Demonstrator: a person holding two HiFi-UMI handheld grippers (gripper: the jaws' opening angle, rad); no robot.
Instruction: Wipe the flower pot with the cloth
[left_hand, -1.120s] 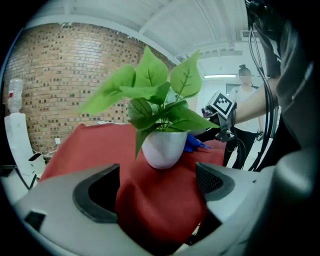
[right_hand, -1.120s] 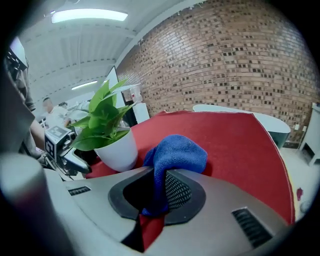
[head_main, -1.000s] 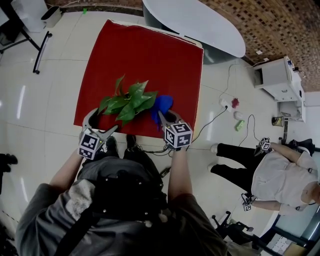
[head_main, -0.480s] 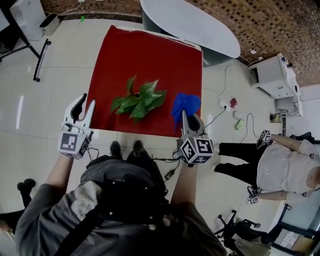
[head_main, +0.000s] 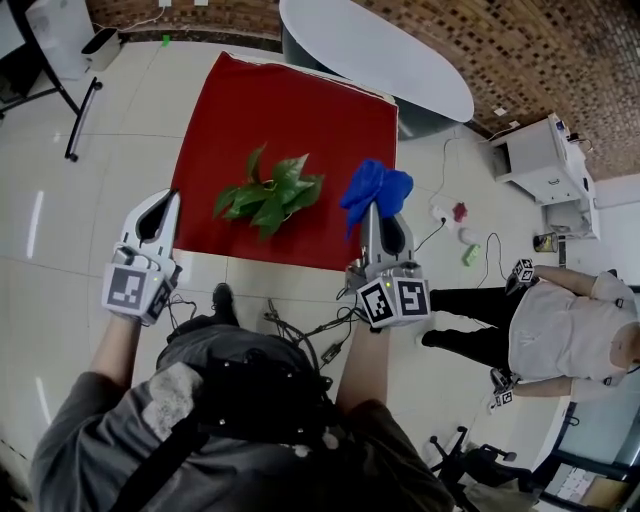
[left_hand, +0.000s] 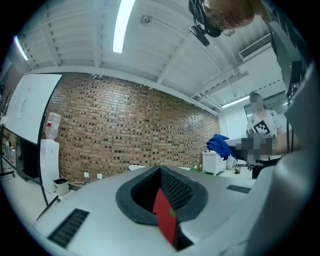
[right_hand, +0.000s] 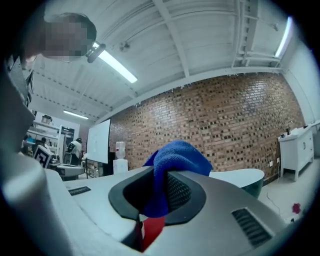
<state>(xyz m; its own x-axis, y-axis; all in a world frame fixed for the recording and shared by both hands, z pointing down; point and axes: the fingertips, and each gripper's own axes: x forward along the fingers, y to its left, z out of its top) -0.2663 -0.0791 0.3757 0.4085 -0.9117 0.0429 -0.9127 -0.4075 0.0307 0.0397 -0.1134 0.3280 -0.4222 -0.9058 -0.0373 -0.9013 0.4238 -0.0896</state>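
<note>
A leafy green plant (head_main: 268, 195) stands on the red table (head_main: 300, 110); its leaves hide the pot from above. My right gripper (head_main: 373, 212) hangs raised over the table's near right edge, shut on a blue cloth (head_main: 372, 187). In the right gripper view the cloth (right_hand: 176, 159) bulges up out of the closed jaws. My left gripper (head_main: 167, 200) is held up left of the table, apart from the plant. Its jaws have just been closing and now meet with nothing between them (left_hand: 161, 174). The left gripper view also catches the cloth (left_hand: 218, 145) off to the right.
A white oval table (head_main: 380, 50) stands behind the red one. A person (head_main: 560, 325) sits at the right near a white cabinet (head_main: 535, 155). Cables (head_main: 300, 330) and small items (head_main: 462, 235) lie on the tiled floor. Black stand legs (head_main: 82, 100) are at the left.
Both grippers rose and pulled back from the plant. The left jaws went from wide open to shut. The right gripper lifted the blue cloth off the table, rightward.
</note>
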